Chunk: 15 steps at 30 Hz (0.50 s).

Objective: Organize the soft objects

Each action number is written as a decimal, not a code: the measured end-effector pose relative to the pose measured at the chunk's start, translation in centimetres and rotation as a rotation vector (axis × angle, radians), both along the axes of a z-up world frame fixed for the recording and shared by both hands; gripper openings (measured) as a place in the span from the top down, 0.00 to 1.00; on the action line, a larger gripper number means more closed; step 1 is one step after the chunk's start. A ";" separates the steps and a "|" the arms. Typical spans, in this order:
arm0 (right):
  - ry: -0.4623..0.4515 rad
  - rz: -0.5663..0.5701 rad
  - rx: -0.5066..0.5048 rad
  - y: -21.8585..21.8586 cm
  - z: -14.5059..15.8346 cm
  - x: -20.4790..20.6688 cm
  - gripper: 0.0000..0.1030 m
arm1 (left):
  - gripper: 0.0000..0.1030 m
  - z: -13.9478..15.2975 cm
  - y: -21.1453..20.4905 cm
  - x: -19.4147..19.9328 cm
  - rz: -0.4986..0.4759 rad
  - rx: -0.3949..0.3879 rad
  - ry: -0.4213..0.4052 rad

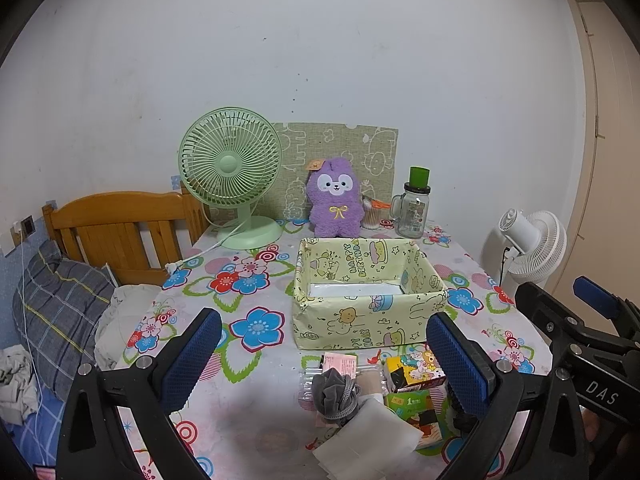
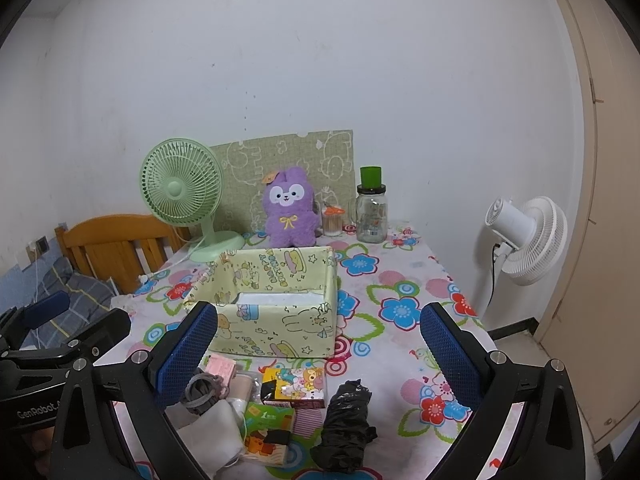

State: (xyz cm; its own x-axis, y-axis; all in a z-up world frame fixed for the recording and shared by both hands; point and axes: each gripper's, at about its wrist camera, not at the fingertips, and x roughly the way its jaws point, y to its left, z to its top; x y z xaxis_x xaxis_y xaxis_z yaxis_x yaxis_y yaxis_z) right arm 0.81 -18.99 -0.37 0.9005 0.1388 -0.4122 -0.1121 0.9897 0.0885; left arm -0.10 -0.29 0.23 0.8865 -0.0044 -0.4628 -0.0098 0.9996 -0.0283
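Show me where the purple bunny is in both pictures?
Left wrist view: the bunny sits mid-frame at the table's back, right of the green fan.
Right wrist view: the bunny sits left of centre, again right of the fan.
Shared landmark: the yellow box in front of it.

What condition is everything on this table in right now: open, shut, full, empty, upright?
Left gripper: open, holding nothing.
Right gripper: open, holding nothing.
Paper-wrapped box: open-topped, looks empty.
Glass jar: upright, lid on.
Purple plush: sitting upright.
Green fan: upright, unplugged.
Grey cloth: crumpled.
Black bag: crumpled, lying flat.
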 end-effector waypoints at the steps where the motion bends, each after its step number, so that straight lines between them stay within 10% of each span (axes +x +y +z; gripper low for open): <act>1: 0.000 0.000 -0.001 0.0 0.0 0.0 0.01 | 0.00 0.0 0.0 0.0 0.000 0.000 0.001; 15: -0.006 -0.004 -0.004 -0.1 0.2 -0.1 0.01 | 0.00 0.0 0.1 0.0 -0.001 -0.001 0.001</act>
